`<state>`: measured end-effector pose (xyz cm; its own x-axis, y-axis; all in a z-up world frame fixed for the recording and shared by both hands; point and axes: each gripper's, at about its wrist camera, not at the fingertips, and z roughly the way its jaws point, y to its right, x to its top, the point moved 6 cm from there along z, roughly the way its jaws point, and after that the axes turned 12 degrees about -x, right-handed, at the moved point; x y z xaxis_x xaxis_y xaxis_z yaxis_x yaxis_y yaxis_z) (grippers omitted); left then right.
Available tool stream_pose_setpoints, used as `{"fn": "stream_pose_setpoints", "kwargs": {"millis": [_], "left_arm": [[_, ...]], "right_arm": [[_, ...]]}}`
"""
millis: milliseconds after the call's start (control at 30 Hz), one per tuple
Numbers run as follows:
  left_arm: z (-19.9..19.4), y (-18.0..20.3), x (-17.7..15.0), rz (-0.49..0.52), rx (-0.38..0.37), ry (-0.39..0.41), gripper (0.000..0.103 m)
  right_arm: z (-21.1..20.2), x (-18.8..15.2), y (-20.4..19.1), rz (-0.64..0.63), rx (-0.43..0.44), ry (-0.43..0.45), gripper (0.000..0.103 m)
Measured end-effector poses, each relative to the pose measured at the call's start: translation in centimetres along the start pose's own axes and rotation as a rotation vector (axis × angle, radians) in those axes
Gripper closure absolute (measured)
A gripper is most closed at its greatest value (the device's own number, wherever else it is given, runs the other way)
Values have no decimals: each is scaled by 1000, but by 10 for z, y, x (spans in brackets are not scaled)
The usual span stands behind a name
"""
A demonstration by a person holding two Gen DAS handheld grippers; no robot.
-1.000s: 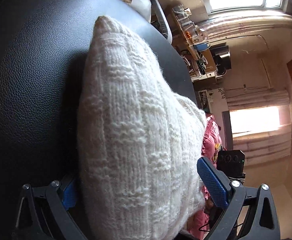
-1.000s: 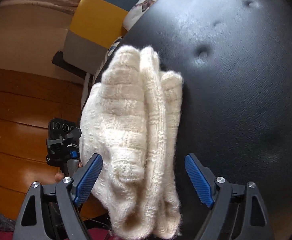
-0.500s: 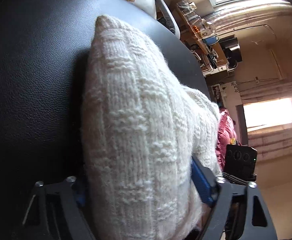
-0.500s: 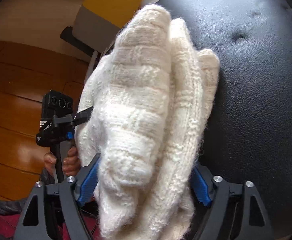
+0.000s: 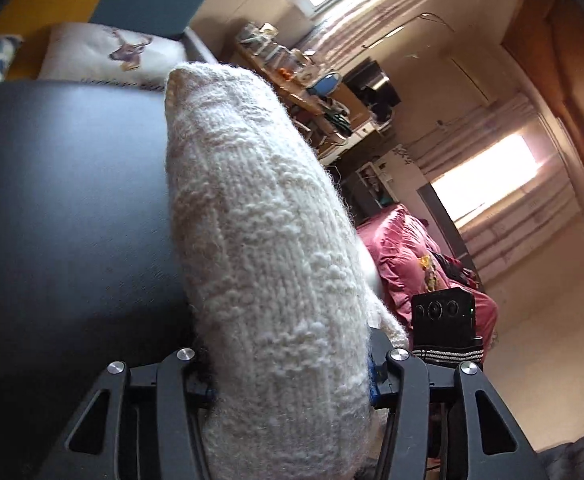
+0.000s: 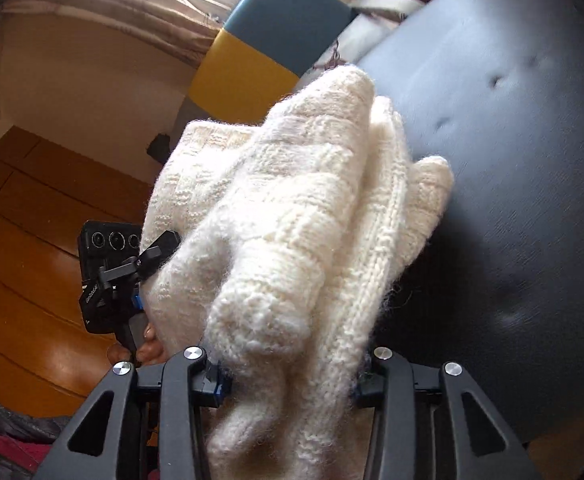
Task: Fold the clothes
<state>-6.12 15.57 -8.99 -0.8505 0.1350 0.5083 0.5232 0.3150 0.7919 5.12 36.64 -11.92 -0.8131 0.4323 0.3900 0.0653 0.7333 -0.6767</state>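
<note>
I am closing my left tongs [image 5: 292, 376] and right tongs [image 6: 288, 376] on the sweater [image 5: 260, 248], one at each end; it is bunched between both jaws, running toward twelve o'clock over the black seat [image 5: 64, 208]; neither hand nearer.

Sweater [image 5: 260, 240] hides left gripper [image 5: 292, 380] pads; bottom edge cropped.
</note>
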Motion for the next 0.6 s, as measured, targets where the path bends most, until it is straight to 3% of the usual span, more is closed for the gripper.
{"fn": "stream_pose_setpoints", "kwargs": {"millis": [133,233,300,433,467,533,600], "left_arm": [[67,48,51,128,-75,-69,51],[127,66,79,209,-59,-140,48],[169,66,86,249,-9,-204,45],[250,21,67,256,191,-357,42],[261,6,61,247,244,-373,40],[277,-22,52,215,321,-388,22],[274,-29,58,143,292,-359,18]], "right_arm": [[-67,40,22,-4,-80,167,61],[-96,62,54,9,-215,241,61],[-95,66,82,23,-336,240,61],[-62,53,153,70,-575,135,62],[-56,50,164,76,-599,131,60],[-56,44,167,93,-560,170,60],[-59,42,171,116,-527,179,56]]}}
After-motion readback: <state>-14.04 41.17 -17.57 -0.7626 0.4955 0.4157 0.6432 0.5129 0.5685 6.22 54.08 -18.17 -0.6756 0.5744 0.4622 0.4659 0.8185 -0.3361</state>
